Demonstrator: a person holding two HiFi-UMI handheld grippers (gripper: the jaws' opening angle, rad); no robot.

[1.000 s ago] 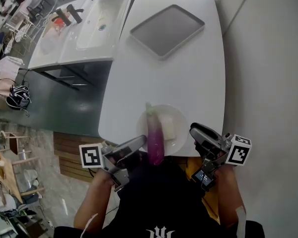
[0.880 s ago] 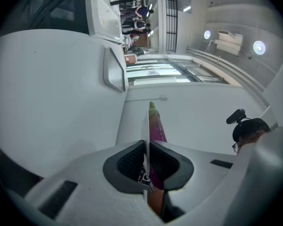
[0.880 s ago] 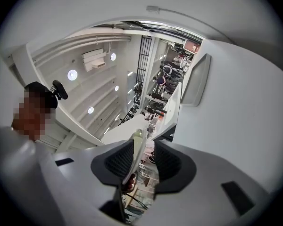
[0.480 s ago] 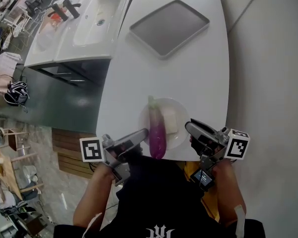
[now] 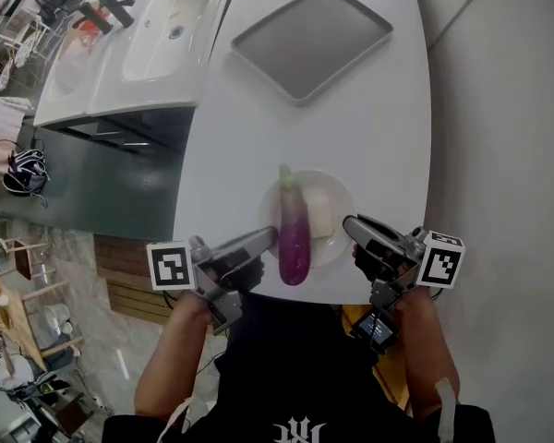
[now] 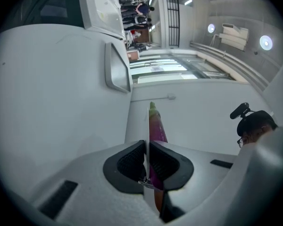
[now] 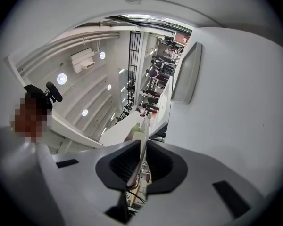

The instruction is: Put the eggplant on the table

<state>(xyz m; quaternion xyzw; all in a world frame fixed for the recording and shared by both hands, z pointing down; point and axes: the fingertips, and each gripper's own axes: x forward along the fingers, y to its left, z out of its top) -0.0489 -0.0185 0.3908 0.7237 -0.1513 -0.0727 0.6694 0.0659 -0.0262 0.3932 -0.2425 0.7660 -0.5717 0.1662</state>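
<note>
Farther onto the table (image 5: 379, 109) now, the plate (image 5: 340, 212) is rim-pinched by the left gripper (image 5: 270, 238) and the just-closed right gripper (image 5: 349, 225), with the eggplant (image 5: 294, 233) lying lengthwise between them, seemingly nearer the left.

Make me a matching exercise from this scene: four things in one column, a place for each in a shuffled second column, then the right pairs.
Things
1. eggplant
2. tray
3. plate
4. sink

Places
A. empty, at the far end of the table
B. at the table's near edge, right in front of the person
C. lying on the plate, green stem end pointing away from the person
D. off the table, to its left in the head view

Pairs: 1-C, 2-A, 3-B, 4-D
</note>
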